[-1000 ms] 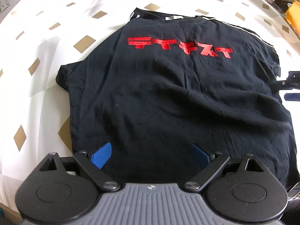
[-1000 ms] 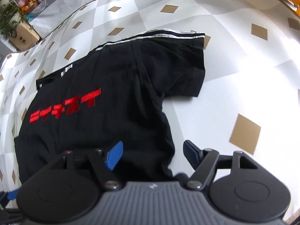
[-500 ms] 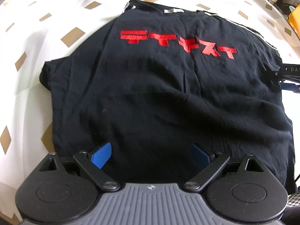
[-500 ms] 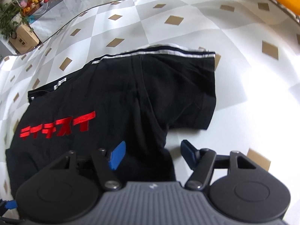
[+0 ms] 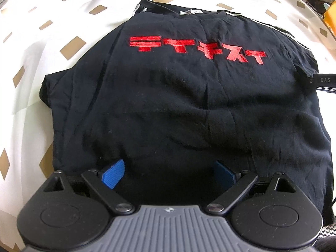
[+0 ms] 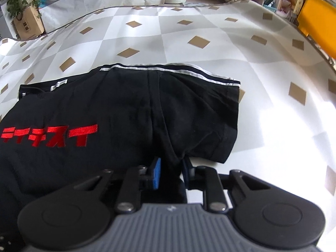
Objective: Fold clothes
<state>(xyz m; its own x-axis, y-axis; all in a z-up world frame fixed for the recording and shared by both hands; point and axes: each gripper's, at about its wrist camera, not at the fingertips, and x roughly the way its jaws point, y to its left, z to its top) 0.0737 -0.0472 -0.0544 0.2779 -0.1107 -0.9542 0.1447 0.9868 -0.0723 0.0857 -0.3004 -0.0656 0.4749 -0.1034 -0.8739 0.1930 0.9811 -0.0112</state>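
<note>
A black T-shirt (image 5: pixel 189 96) with red lettering lies face up on the checked cloth. Its collar is at the far side and white stripes run along the shoulders. My left gripper (image 5: pixel 168 173) is open, low over the shirt's near hem, with the cloth between its blue pads. My right gripper (image 6: pixel 170 171) is shut on a bunched fold of the T-shirt (image 6: pixel 126 115) at its right side, just below the sleeve (image 6: pixel 210 126). The right gripper's body also shows at the right edge of the left wrist view (image 5: pixel 323 82).
The white cloth with brown diamonds (image 6: pixel 210 42) covers the surface around the shirt. A yellow box (image 6: pixel 317 31) stands at the far right edge. A cardboard box with a plant (image 6: pixel 27 23) sits at the far left, beyond the surface.
My right gripper has closed on the shirt's side fold below the sleeve. My left gripper has moved forward over the hem and stays open.
</note>
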